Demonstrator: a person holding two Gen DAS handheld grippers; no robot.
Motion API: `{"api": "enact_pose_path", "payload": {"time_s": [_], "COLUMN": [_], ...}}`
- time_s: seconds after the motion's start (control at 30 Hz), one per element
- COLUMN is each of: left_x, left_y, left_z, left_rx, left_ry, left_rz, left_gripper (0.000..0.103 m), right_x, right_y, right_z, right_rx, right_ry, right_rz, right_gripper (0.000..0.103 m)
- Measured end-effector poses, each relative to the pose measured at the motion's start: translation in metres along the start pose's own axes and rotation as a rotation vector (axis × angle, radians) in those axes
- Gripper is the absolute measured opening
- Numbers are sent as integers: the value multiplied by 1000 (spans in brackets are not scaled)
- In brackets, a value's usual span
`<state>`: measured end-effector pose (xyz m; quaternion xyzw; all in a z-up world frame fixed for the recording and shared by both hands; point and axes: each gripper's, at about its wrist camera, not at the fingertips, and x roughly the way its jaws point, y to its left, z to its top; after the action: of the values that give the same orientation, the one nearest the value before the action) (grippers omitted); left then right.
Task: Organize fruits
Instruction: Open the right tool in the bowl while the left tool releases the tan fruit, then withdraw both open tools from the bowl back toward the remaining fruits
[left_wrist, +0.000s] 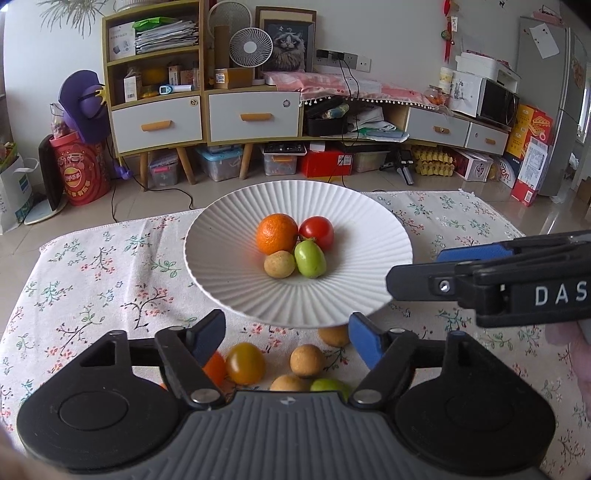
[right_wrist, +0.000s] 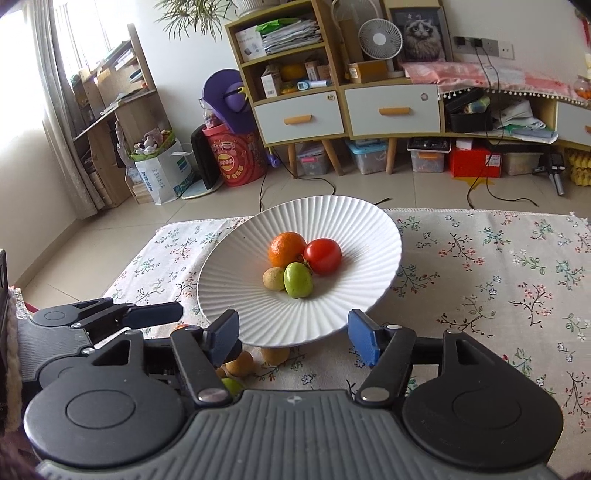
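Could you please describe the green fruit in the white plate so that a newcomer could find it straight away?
Look for the ribbed white plate on the flowered tablecloth. Four fruits cluster at its centre, and the green fruit sits at the near right, beside the tan one. It alone is green and egg-shaped.

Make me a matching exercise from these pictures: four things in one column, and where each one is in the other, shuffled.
Things:
1. orange
2. yellow tomato
3. left hand-held gripper
4. desk fan

Places:
A. on the cabinet
B. in the white plate
C. on the flowered cloth before the plate
D. open above loose fruit

Pairs: 1-B, 2-C, 3-D, 4-A
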<state>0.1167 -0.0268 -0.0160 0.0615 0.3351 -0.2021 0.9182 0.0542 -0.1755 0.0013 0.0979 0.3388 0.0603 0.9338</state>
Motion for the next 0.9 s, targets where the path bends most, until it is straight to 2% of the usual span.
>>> {"api": "enact_pose_path", "payload": {"time_s": [0.23, 0.33, 0.53, 0.9], "left_x": [-11, -14, -24, -38], "left_y": [8, 13, 27, 44], "left_z": [-10, -16, -29, -54], "left_rx": [16, 21, -1, -3], "left_ry": [1, 6, 13, 47], "left_rz": [7, 22, 57, 73], "left_gripper": [88, 95, 103, 103], "right_x": [-5, -8, -12, -16], "right_y": [0, 1, 0, 8], "right_z": [-8, -12, -25, -48], "right_rx": [-17, -33, -46, -112], "right_ry": [17, 20, 31, 62], "right_rz": [0, 1, -11, -26], "right_gripper": [76, 81, 91, 98]}}
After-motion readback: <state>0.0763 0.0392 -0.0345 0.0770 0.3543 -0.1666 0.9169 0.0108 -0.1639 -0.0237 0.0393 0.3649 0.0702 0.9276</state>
